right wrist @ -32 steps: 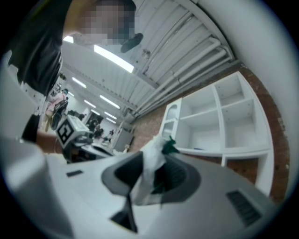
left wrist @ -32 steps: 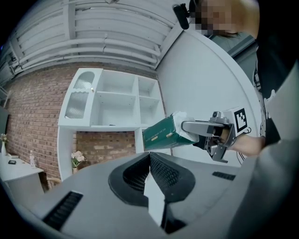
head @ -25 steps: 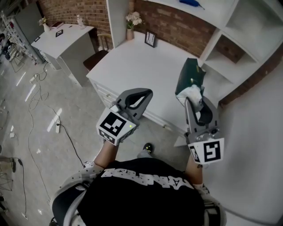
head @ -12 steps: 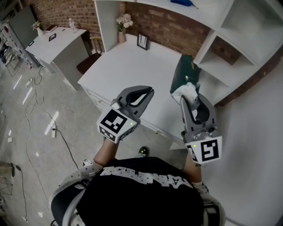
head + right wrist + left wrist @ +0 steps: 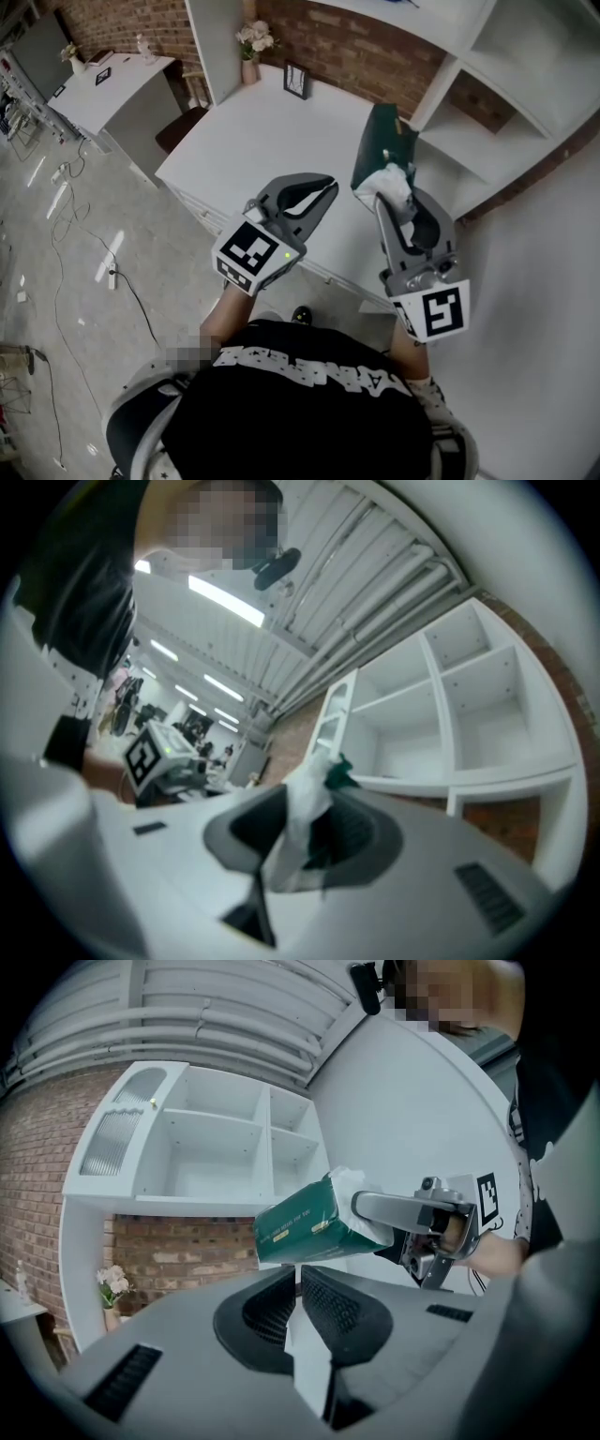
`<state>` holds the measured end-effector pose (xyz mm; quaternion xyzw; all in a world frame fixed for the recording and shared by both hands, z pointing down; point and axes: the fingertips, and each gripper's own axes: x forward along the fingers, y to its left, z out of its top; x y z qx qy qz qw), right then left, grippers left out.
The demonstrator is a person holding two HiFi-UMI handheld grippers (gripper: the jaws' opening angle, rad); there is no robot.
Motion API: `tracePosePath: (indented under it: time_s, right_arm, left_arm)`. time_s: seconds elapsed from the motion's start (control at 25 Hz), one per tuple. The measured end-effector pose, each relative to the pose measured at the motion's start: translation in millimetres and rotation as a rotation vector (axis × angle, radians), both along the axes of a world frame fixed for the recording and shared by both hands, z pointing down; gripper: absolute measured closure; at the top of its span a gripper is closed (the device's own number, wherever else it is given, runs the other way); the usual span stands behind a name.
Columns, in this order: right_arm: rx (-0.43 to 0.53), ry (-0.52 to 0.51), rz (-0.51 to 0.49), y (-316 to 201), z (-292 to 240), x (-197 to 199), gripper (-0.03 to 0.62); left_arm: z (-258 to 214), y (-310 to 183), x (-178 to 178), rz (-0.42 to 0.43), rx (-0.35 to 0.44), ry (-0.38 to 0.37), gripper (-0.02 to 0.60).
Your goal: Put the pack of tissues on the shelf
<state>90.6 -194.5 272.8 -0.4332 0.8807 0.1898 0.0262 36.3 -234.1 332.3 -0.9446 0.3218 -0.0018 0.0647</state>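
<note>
Carried for placing on the white shelf (image 5: 469,150), the green pack of tissues (image 5: 382,150) juts beyond the fingertips of the right gripper (image 5: 392,192), clamped by its white end, while the left gripper (image 5: 319,192) hangs alongside, closed and empty.

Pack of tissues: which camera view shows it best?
The left gripper view: the green pack of tissues appears side-on, label visible, clamped at its white end by the right gripper. The head view shows it foreshortened from above. The right gripper view shows only white wrapper and a green sliver between its fingers.
</note>
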Motion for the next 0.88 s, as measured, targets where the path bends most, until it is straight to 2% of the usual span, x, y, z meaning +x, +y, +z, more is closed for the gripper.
tracePosePath:
  time_s: [0.16, 0.32, 0.68, 0.88]
  right_arm:
    - [0.004, 0.014, -0.007, -2, -1, -10, 0.461]
    - [0.004, 0.037, 0.001, -10, -6, -21, 0.461]
    - [0.012, 0.083, 0.108, -47, -17, -17, 0.461]
    - [0.029, 0.122, 0.158, -84, -33, -12, 0.461]
  left_arm:
    - [3, -2, 6, 0.040, -0.012, 0.009, 0.503]
    - [-4, -8, 14, 0.103, -0.017, 0.030, 0.499]
    - [-21, -45, 30, 0.233, -0.023, 0.063, 0.499]
    - [-36, -84, 40, 0.293, -0.014, 0.068, 0.499]
